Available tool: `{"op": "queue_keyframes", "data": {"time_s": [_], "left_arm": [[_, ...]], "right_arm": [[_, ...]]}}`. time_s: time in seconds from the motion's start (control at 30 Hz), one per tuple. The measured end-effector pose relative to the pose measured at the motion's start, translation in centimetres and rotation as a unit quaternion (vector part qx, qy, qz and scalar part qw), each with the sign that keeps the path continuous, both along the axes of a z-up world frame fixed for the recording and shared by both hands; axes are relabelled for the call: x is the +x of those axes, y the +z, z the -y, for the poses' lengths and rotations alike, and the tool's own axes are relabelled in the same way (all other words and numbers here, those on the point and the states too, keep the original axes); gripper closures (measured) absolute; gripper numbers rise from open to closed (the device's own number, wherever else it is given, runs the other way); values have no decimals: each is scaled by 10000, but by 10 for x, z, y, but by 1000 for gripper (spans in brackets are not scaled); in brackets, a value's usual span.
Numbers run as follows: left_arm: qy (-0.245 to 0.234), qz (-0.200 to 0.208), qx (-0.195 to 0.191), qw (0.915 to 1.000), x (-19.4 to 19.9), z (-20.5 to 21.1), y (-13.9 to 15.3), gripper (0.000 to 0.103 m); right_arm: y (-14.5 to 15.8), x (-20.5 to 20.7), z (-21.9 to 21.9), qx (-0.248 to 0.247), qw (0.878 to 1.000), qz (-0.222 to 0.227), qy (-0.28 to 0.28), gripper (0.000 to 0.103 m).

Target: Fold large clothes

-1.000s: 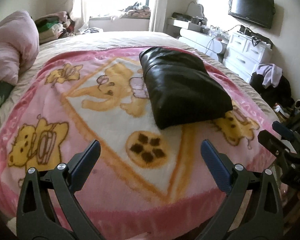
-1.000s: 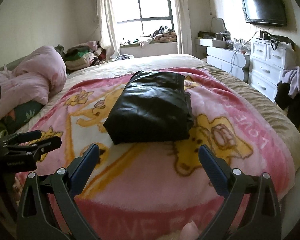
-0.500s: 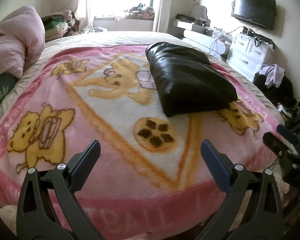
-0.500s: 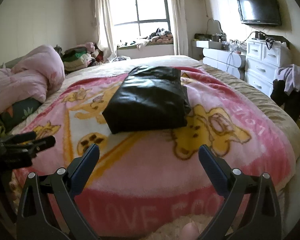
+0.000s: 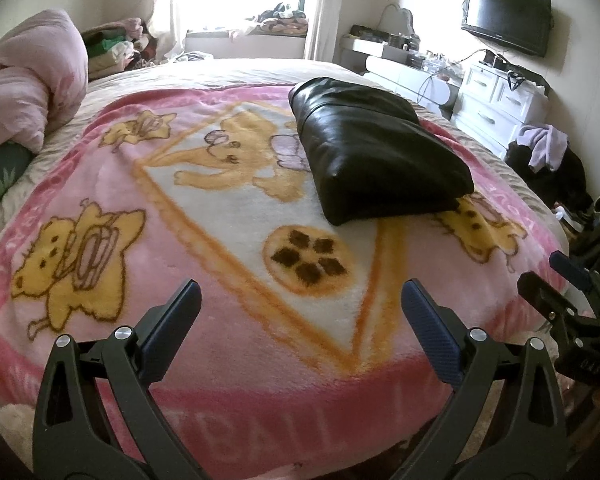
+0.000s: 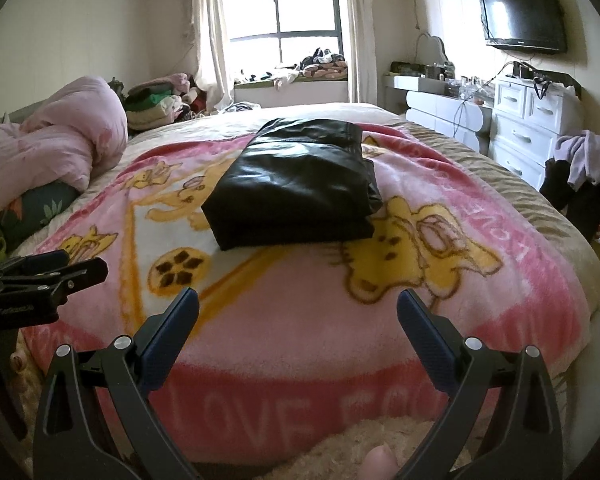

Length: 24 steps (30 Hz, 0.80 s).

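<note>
A black leather-like garment point(image 5: 374, 152) point(image 6: 296, 184) lies folded into a thick rectangle on a pink cartoon blanket point(image 5: 204, 232) point(image 6: 308, 292) spread over the bed. My left gripper point(image 5: 300, 300) hangs open at the near edge of the bed, well short of the garment, nothing between its fingers. My right gripper point(image 6: 298, 308) is open too, empty, at the foot of the bed. Each gripper shows in the other's view: the right gripper point(image 5: 560, 284) at the right edge, the left gripper point(image 6: 60, 268) at the left edge.
A rumpled pink duvet point(image 6: 60, 144) lies on the bed's left side. A pile of clothes point(image 6: 156, 100) sits by the window. White drawers point(image 6: 536, 128) with draped clothes point(image 6: 580, 156) stand at the right under a wall television point(image 6: 524, 20). A fingertip point(image 6: 380, 460) shows at the bottom.
Both grippers have drawn back from the garment towards the foot of the bed and sunk lower; the blanket's lettered border now shows. The folded garment has not moved.
</note>
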<state>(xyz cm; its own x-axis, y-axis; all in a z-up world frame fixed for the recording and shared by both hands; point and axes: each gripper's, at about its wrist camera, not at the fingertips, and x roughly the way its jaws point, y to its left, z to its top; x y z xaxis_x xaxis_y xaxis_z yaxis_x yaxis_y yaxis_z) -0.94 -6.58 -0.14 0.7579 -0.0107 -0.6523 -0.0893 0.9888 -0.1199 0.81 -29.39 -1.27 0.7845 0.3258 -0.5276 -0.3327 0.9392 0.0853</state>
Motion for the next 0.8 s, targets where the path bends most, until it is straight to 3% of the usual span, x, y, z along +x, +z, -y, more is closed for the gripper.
{"op": "queue_keyframes", "data": {"time_s": [0.8], "left_arm": [[28,-39,-6,10000,-3,0,-2,9]], "right_arm": [[4,-5,-2,-68,10000,54,46,4]]}}
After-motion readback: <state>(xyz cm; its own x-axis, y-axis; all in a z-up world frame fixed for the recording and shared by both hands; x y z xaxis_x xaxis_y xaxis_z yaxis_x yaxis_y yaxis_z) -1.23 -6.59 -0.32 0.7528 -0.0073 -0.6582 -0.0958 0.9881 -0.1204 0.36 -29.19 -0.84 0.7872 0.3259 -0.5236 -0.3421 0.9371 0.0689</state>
